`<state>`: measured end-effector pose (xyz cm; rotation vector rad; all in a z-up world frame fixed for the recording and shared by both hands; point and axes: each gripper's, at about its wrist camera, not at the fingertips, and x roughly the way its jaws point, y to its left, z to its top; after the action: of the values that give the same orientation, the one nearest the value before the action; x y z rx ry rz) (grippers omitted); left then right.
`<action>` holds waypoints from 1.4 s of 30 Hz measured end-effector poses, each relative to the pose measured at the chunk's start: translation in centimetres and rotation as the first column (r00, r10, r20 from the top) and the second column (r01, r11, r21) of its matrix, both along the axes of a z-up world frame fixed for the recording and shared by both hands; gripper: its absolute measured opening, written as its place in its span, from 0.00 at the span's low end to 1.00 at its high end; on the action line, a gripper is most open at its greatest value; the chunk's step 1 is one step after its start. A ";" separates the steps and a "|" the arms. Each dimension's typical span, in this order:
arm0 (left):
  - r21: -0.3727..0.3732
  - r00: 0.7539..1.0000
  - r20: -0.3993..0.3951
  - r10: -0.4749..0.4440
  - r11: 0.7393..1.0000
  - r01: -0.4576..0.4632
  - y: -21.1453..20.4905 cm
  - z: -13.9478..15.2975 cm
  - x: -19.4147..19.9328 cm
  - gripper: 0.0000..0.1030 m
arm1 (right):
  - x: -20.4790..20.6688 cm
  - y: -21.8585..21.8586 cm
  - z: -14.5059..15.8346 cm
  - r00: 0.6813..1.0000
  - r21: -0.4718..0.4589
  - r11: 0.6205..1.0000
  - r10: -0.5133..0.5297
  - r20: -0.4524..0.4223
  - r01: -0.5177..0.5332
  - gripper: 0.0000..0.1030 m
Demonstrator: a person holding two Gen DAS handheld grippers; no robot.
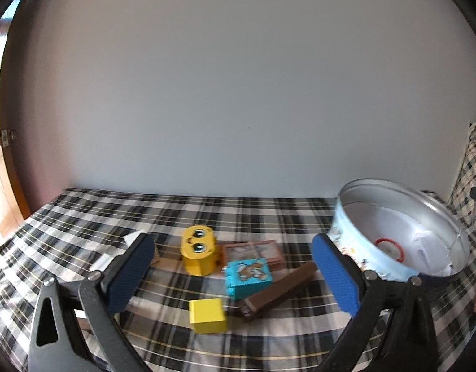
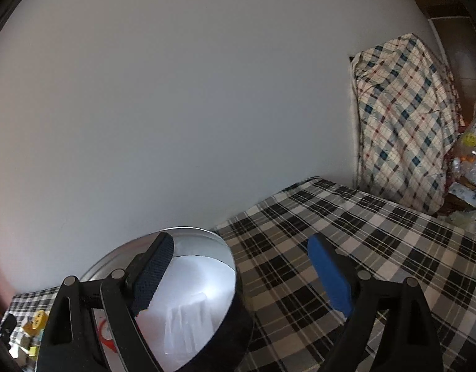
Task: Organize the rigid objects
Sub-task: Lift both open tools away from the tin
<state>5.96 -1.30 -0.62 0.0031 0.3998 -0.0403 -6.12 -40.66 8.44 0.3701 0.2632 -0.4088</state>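
Blocks sit clustered on the plaid bed: yellow cube (image 1: 207, 315) nearest my wide-open left gripper (image 1: 234, 274). Tin (image 1: 395, 232) sits tilted at right; right gripper (image 2: 242, 279) gapes empty. I'd square up, then pinch flat faces.

No legible text, label, brand or number on any object in either view.

Around the teal picture block (image 1: 248, 277) lie a yellow cube (image 1: 207, 315) nearer, an owl-eyed yellow block (image 1: 199, 254) to its left, a brown bar (image 1: 281, 291) and tilted round tin (image 1: 399, 232) to its right.
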 end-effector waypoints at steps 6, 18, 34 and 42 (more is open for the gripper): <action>0.023 1.000 0.005 -0.021 1.000 0.021 0.9 -0.5 -0.7 1.00 | -0.7 1.6 -0.1 0.998 -0.074 0.996 -0.046 0.034 0.048 0.87; 0.036 0.999 -0.009 -0.051 0.998 0.052 1.6 -0.3 -1.5 1.00 | -1.6 5.3 -0.2 0.997 -0.159 0.984 -0.071 0.025 0.074 0.88; 0.027 0.997 -0.024 -0.075 0.997 0.076 4.1 -0.4 -2.1 1.00 | -4.4 9.8 -0.9 0.999 -0.123 0.992 -0.019 -0.036 0.014 0.88; 0.008 0.999 -0.027 -0.043 0.999 0.043 7.1 -0.4 -2.4 1.00 | -3.9 13.3 -1.1 0.997 -0.134 0.990 0.039 -0.061 -0.047 0.88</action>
<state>3.55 5.76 -1.00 0.0197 0.4270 -0.0810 -10.04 -27.32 7.37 0.2187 0.2982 -0.3929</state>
